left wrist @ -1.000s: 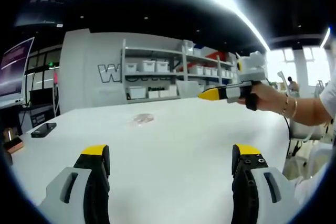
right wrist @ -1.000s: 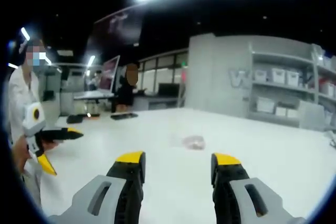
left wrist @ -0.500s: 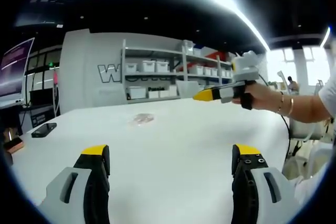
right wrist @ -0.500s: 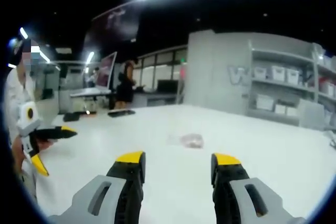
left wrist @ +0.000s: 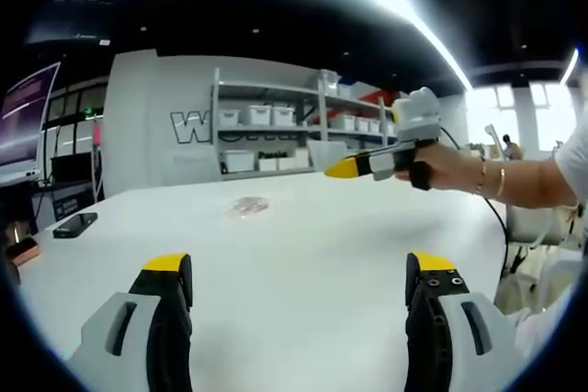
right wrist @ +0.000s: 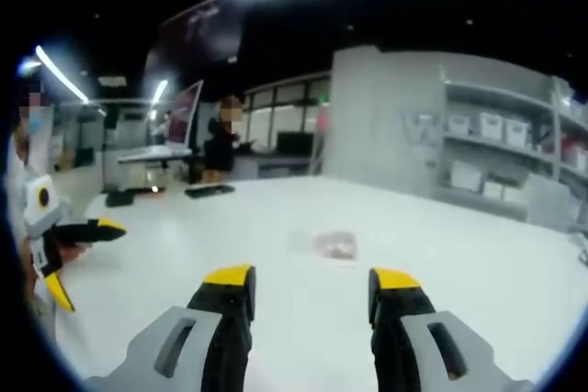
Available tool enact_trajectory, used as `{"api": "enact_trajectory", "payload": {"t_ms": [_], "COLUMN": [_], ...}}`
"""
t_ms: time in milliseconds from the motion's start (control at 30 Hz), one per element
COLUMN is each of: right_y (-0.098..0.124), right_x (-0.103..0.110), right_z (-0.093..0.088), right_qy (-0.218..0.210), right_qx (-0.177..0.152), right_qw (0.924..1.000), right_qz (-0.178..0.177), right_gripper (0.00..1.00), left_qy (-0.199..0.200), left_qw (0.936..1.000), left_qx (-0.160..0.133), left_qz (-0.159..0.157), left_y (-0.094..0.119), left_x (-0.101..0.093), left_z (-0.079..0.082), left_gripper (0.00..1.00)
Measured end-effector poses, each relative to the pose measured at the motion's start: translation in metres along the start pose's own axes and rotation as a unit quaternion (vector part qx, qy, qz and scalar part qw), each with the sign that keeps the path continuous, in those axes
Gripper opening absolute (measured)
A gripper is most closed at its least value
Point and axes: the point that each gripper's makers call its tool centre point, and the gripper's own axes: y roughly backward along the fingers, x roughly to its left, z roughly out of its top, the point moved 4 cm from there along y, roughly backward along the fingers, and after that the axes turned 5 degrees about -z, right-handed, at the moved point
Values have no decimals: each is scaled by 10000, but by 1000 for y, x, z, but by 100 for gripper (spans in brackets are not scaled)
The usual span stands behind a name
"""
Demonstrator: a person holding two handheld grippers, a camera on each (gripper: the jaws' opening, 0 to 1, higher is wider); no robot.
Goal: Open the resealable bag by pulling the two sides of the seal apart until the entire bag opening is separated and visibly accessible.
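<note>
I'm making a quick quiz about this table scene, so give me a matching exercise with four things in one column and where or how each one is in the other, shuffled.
Things:
1. resealable bag
2. phone
3. left gripper
4. storage bins

Places or states:
A. on the grey shelves beyond the table
B. open, holding nothing
C. flat on the white table, mid-surface, untouched
D. near the table's left edge in the left gripper view

Pairs: 1-C, 2-D, 3-B, 4-A

Both views look low across the white table (left wrist: 303,254) — sharing its far shelving (right wrist: 501,149) (distant).
</note>
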Motion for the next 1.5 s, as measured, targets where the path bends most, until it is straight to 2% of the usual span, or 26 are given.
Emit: {"api": "enact_trajectory", "payload": {"t_ms": [667,1500], "right_y": [-20,-44], "right_x": [-2,-4], "right_z": [6,-7], "right_qy": [115,130], "right_qx": [-20,271], "right_qw": [9999,9994], "right_qz": [33,153], "right_gripper": [47,47], "left_qy": [-7,-42], "left_qw": [10000,9999], "left_qx": [9,124], "left_qz": [-11,-37], "left_y": [-2,-10], "left_x": [4,4], "left_z": [2,-1], "left_gripper": [95,95]}}
